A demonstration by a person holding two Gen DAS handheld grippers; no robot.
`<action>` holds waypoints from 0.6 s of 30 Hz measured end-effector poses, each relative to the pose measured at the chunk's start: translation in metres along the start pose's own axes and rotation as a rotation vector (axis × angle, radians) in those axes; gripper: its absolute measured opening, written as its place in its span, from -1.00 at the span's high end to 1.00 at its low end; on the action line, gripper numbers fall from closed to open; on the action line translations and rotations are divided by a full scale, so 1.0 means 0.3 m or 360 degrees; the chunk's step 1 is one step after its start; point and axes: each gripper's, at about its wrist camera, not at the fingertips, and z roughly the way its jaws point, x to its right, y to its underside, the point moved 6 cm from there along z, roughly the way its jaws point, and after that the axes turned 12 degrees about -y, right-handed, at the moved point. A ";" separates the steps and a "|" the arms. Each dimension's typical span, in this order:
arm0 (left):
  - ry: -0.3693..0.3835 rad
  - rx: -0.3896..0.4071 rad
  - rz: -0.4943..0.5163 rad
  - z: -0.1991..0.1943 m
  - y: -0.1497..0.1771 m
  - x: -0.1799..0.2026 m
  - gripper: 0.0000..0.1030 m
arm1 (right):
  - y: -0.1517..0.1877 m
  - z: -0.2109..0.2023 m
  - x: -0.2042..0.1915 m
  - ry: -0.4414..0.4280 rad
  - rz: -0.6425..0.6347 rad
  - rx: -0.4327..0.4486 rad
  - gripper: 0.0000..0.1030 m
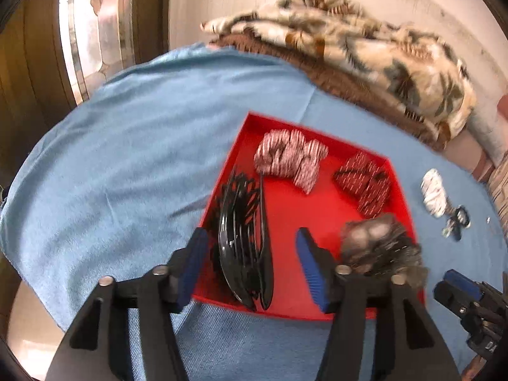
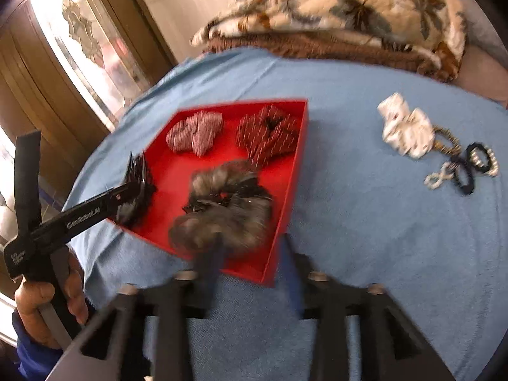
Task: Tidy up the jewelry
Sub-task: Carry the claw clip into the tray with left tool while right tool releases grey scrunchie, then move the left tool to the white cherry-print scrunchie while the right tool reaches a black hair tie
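Note:
A red tray (image 1: 285, 311) lies on a blue cloth. It holds black hair clips (image 1: 244, 247) at its left, a pink-white scrunchie (image 1: 290, 157), a dark red scrunchie (image 1: 365, 184) and a grey furry scrunchie (image 2: 222, 209). My left gripper (image 1: 252, 266) is open, with the black clips between its blue pads and a gap on each side. My right gripper (image 2: 249, 266) is open and blurred over the tray's near corner, its left finger at the furry scrunchie's edge, not gripping it.
On the cloth to the right of the tray lie a white scrunchie (image 2: 406, 127), a black clip with pearls (image 2: 470, 168) and a beaded piece (image 2: 444, 174). A patterned blanket (image 2: 349, 9) is heaped behind. A hand (image 2: 47, 292) holds the left gripper at the cloth's left edge.

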 end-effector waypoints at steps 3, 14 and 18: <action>-0.0017 0.0069 -0.0065 -0.030 -0.017 -0.012 -0.18 | -0.015 -0.064 0.013 0.0027 -0.0019 0.0082 -0.06; 0.0131 0.0190 0.0031 -0.196 -0.019 0.151 -0.18 | 0.088 -0.348 0.454 0.0392 0.0213 0.0174 -0.10; 0.0260 0.0188 0.0214 -0.255 -0.009 0.336 -0.21 | 0.110 -0.445 0.628 0.0464 0.0347 0.0226 -0.10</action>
